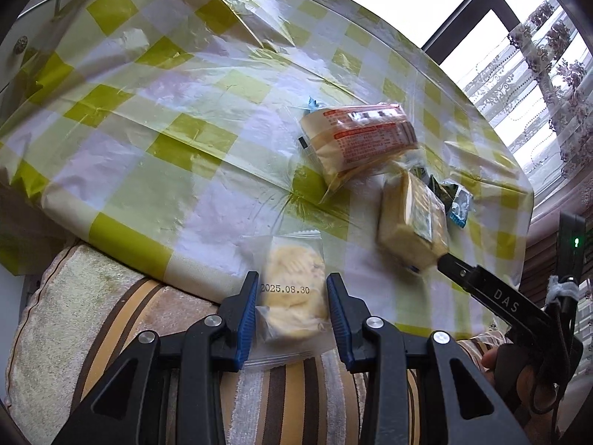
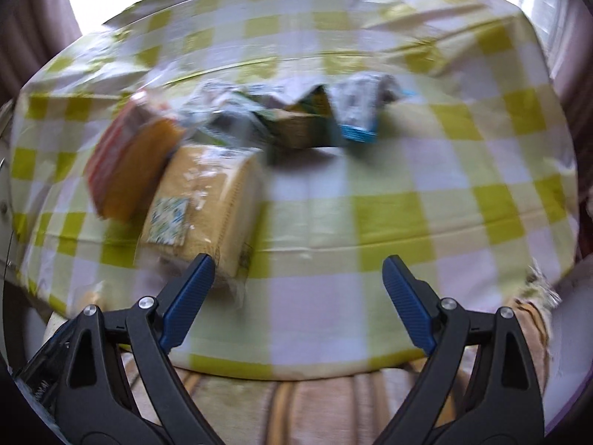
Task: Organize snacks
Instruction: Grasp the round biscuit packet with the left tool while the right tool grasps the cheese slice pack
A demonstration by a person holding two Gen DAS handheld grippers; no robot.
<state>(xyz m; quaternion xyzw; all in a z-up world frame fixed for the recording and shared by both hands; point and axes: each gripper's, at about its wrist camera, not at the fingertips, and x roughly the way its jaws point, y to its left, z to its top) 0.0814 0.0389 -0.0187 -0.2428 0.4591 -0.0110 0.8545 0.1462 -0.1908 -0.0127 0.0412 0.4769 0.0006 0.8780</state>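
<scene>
Left wrist view: the left gripper (image 1: 292, 309) stands narrow, its blue pads (image 1: 246, 319) closed on a clear wrapper holding a round pale pastry (image 1: 292, 289), stamped with a date. The packet hangs over the near edge of the table, above a striped cushion (image 1: 111, 319). Beyond it, on the green-and-white checked tablecloth (image 1: 166, 111), lies a cake pack with red print (image 1: 359, 141), tilted. Just right of that lies a yellow sponge-cake pack (image 1: 411, 218), and behind it a small blue-and-white packet (image 1: 459, 204) and some darker wrappers. One black finger of the right gripper (image 1: 444, 259) reaches in from the right and touches the near corner of the yellow pack. A window and a lace curtain (image 1: 548, 74) stand behind the table.

Right wrist view, blurred: the right gripper (image 2: 298, 278) stands wide, nothing between its pads (image 2: 189, 293). Its left finger sits right at the near end of the yellow sponge-cake pack (image 2: 207, 204); whether it presses there I cannot tell. The red-print pack (image 2: 129, 163) leans against that pack's left side. Farther back, a green-and-yellow packet (image 2: 300, 126) and a blue-trimmed pouch (image 2: 355, 115) sit close together on the checked cloth (image 2: 407, 204).
</scene>
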